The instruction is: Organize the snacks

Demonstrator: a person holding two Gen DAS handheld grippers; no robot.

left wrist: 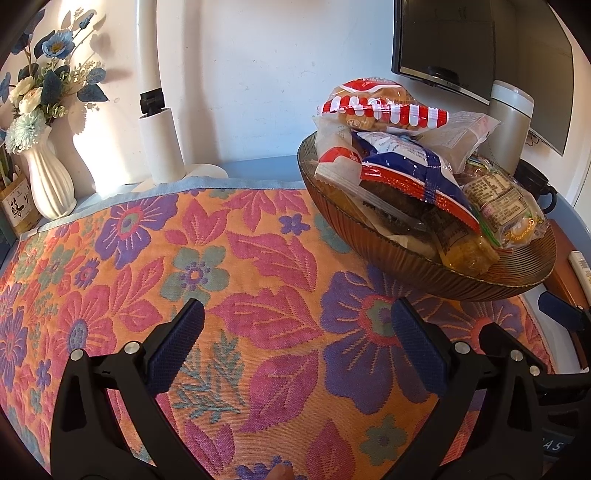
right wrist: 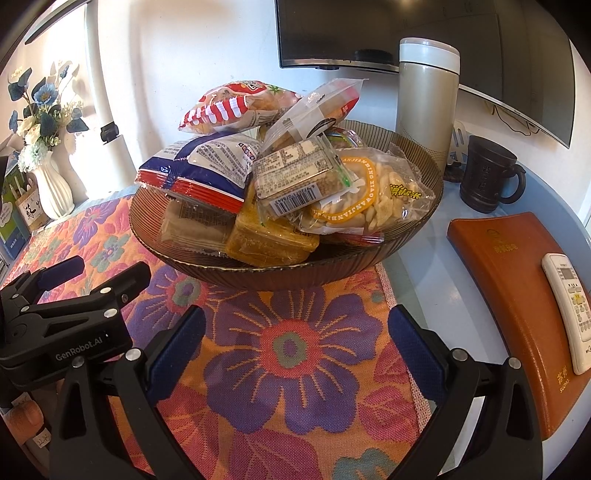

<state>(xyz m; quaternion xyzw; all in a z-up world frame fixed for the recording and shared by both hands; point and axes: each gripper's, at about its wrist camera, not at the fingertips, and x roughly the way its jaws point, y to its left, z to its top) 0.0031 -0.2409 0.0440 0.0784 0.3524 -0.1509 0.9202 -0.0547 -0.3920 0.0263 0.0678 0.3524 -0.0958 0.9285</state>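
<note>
Both the left claw [left wrist: 297, 341] and right claw [right wrist: 295, 347] gape released over bare floral cloth [left wrist: 229, 258] beside the bowl [right wrist: 332, 266].

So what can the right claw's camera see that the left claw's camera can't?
Only the right view shows the remote lying clearly on the orange book, the yellow-ringed cracker bag, and the whole left claw beside it.

Only the left view shows most of the bare flowery cloth in front of the left claw, and the tall white pipe.

Both show the bowl heaped with snacks, the striped bag on top, the flask, the mug, the vase and the screen.
</note>
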